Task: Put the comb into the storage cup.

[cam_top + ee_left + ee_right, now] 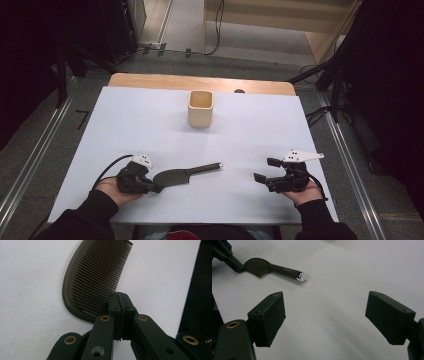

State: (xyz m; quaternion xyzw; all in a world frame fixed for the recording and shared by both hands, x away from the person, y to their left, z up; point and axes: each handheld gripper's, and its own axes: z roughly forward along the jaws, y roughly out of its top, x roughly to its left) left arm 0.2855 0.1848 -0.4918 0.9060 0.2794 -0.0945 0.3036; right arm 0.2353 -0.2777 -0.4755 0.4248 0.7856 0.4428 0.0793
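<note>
The comb (186,175) lies flat on the white surface (125,125), handle pointing toward the right claw (264,170). The left claw (156,189) is clenched on the toothed end of the comb, so the grasp looks made, but the comb is not yet lifted. The right claw hangs released, well apart. The cup (201,108) stands empty at the far side, probably the comb's destination.

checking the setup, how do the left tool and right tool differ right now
The left tool has its jaws shut on the toothed end of the dark comb; the right tool stands wide open with nothing between its jaws. The left tool touches the comb, while the right tool sits apart from it. Both rest low over the white table.
</note>
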